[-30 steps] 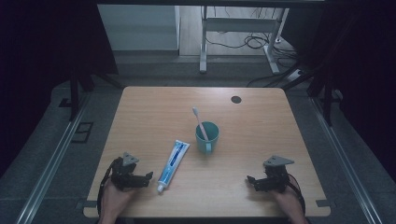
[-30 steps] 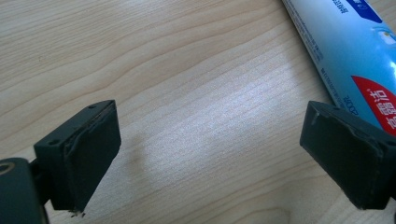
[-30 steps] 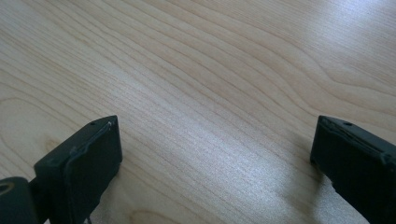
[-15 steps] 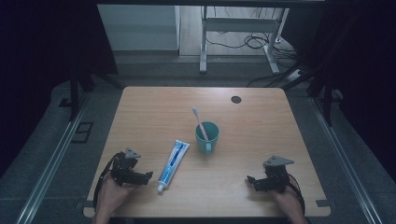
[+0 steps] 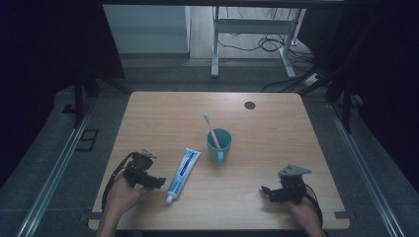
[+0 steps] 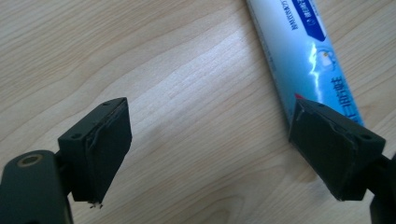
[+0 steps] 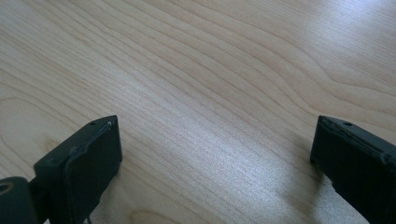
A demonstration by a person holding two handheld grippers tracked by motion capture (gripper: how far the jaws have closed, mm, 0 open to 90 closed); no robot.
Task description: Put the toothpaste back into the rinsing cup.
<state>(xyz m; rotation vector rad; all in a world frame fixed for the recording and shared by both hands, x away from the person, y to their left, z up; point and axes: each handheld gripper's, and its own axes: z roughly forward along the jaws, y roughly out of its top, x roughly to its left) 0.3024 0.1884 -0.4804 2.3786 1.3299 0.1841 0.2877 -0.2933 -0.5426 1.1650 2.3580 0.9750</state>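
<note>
Toothpaste [image 5: 183, 168] lies flat on the worktop [image 5: 276, 123], cap end toward you, just right of your left tool [image 5: 159, 183]. Your left tool has its jaws spread wide and empty; in the left gripper view the tube [image 6: 306, 56] runs past the outer jaw, so it sits beside the opening rather than between the jaws. You look to be at the approach step, lining up for a grasp on the tube. The next move calls for sliding the tool sideways until the tube lies centred in the gap, lowering until the jaws flank it near the worktop, then closing gently, since the tube is soft and will squash.

Your left hand [image 5: 121, 195] rests low at the near edge, the tool pointing right toward the cap. Your right tool [image 5: 265, 191] is also spread and empty, held low over bare wood well apart from the teal cup [image 5: 219, 144], where a toothbrush [image 5: 211, 127] leans upright.
</note>
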